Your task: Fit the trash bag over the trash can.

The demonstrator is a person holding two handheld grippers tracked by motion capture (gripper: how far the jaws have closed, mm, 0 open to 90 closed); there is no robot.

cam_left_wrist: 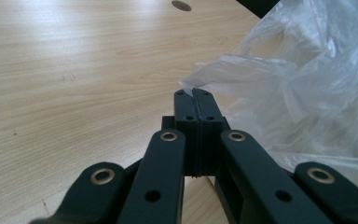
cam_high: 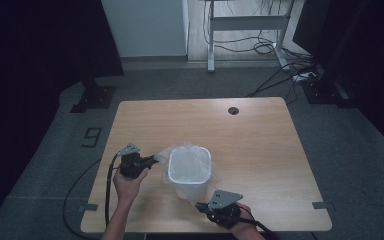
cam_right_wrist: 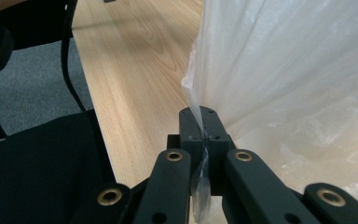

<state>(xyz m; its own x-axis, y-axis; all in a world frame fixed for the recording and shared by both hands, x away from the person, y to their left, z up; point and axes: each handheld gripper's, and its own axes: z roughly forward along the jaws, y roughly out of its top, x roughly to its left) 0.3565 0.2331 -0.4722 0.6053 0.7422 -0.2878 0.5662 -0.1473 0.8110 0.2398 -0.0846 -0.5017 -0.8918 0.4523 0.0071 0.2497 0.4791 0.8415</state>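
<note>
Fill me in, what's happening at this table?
A person is working a clear plastic bag that lines a small white bin on the wooden table. The left gripper is shut on the bag's edge at the bin's left side. The right gripper is shut on a fold of the bag at the near side, low down. Both grips pinch film only; the bin stands upright.

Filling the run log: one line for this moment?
left gripper: shut on plastic bag | right gripper: shut on plastic bag | white bin: upright on table, bag over rim
</note>
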